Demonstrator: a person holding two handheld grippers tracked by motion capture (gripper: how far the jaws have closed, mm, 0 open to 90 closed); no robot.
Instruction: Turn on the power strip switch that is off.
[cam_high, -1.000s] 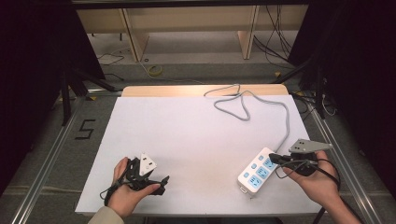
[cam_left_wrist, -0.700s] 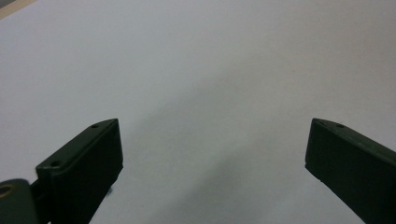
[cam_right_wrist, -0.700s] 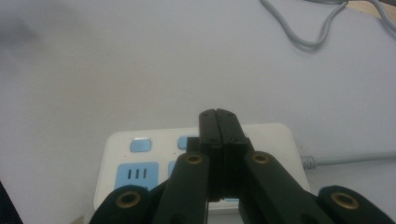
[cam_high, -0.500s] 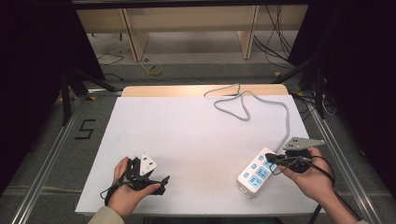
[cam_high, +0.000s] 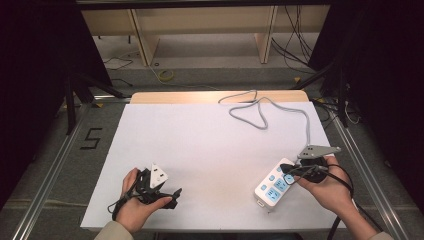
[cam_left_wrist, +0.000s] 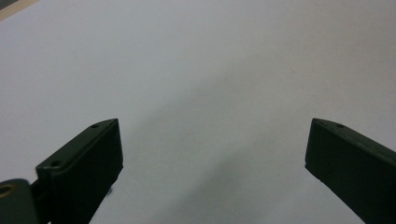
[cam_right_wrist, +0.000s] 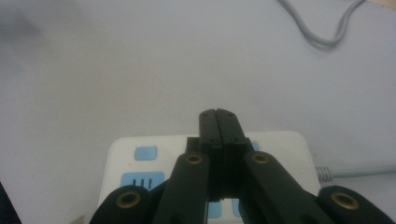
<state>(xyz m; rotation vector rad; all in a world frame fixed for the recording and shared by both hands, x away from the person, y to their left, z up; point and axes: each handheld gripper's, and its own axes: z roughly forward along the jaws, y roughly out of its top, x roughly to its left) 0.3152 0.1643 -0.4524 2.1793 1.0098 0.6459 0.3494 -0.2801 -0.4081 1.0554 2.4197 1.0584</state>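
At four o'clock on the surface: our right gripper rests over the white power strip, which lies near the front edge with its blue switches up.
Right fingers: clenched flat against each other with nothing between them, tips over the strip's top face, seemingly to press a switch.
Left gripper: at seven o'clock, well apart from the strip, hovering above bare white surface.
Left fingers: released, spread wide, grasping nothing.
Grey cable: loops from the strip's far end toward twelve o'clock and off the back edge.
Risk: if we push at a slant, we judge the light strip could skid toward the near edge, since nothing braces it.
Risk two: the clenched tips might land between two switches and toggle nothing, or the wrong one.
Hard to make out: whether our tips actually touch the strip; our own fingers cover the spot beneath them.
Cut off: where the cable ends.
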